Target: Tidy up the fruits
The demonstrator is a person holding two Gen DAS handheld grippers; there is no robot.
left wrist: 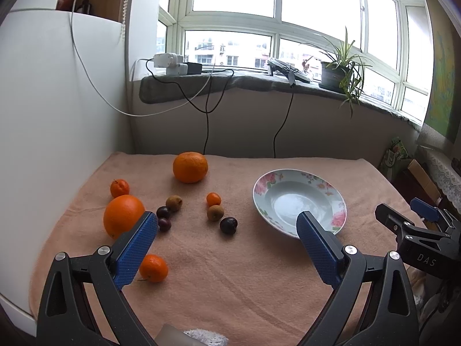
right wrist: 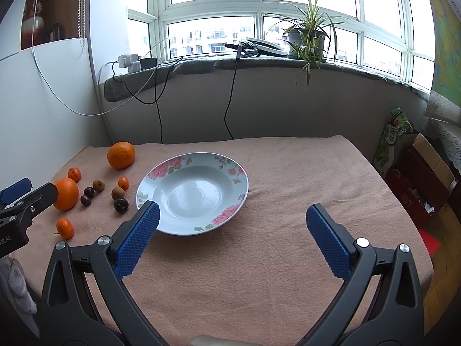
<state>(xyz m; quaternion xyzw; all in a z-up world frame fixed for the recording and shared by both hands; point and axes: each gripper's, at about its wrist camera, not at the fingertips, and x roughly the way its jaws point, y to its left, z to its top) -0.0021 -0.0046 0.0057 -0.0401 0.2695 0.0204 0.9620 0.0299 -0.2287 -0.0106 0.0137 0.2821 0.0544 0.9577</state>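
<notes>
A floral plate (left wrist: 266,183) (right wrist: 190,158) stands empty on the pink towel. Left of it lie loose fruits: a large orange (left wrist: 123,215) (right wrist: 66,193), a mandarin at the back (left wrist: 190,167) (right wrist: 121,155), small tangerines (left wrist: 153,267) (right wrist: 65,227), several brown kiwis (left wrist: 215,212) and dark plums (left wrist: 228,225) (right wrist: 121,205). My left gripper (left wrist: 227,227) is open and empty above the towel, its left finger in front of the large orange. My right gripper (right wrist: 230,219) is open and empty, just in front of the plate. It also shows at the right edge of the left wrist view (left wrist: 423,230).
A white wall panel (left wrist: 57,101) borders the table's left side. The windowsill behind holds chargers (left wrist: 170,63), cables and a potted plant (right wrist: 306,40). Boxes and bags (right wrist: 417,173) stand on the floor at the right of the table.
</notes>
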